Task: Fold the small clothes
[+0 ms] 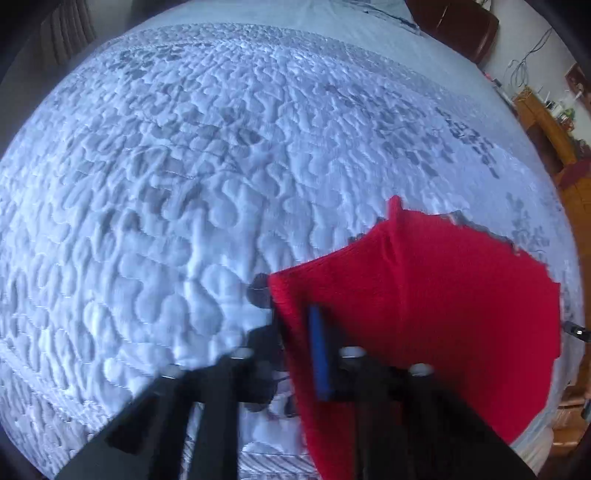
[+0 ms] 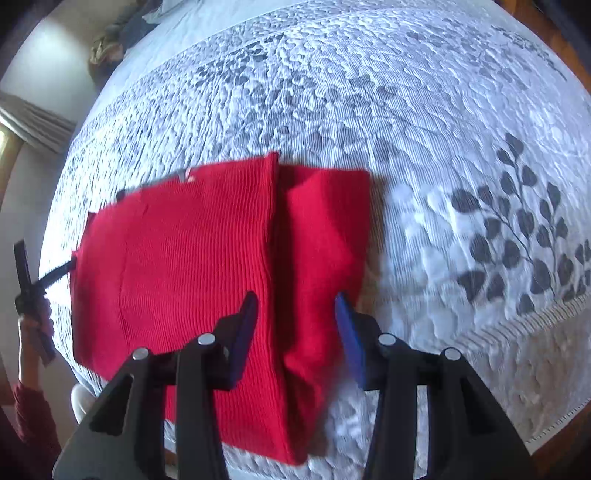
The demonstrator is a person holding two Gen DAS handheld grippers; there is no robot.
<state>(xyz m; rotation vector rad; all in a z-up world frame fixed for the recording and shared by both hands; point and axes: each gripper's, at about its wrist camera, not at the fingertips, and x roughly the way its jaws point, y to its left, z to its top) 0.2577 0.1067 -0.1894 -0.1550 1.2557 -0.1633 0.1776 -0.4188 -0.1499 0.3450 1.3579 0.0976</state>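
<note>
A red ribbed knit garment lies partly folded on the white quilted bed. Its right part is doubled over along a vertical fold. My right gripper is open, its blue pads either side of that fold, just above the cloth. My left gripper is shut on the garment's left edge and lifts it off the quilt; one blue pad shows over the cloth. The left gripper also shows at the far left of the right wrist view, at the garment's edge.
The quilt has a grey leaf print at the right. A wooden shelf and dark headboard stand beyond the bed. The bed's front edge runs close below.
</note>
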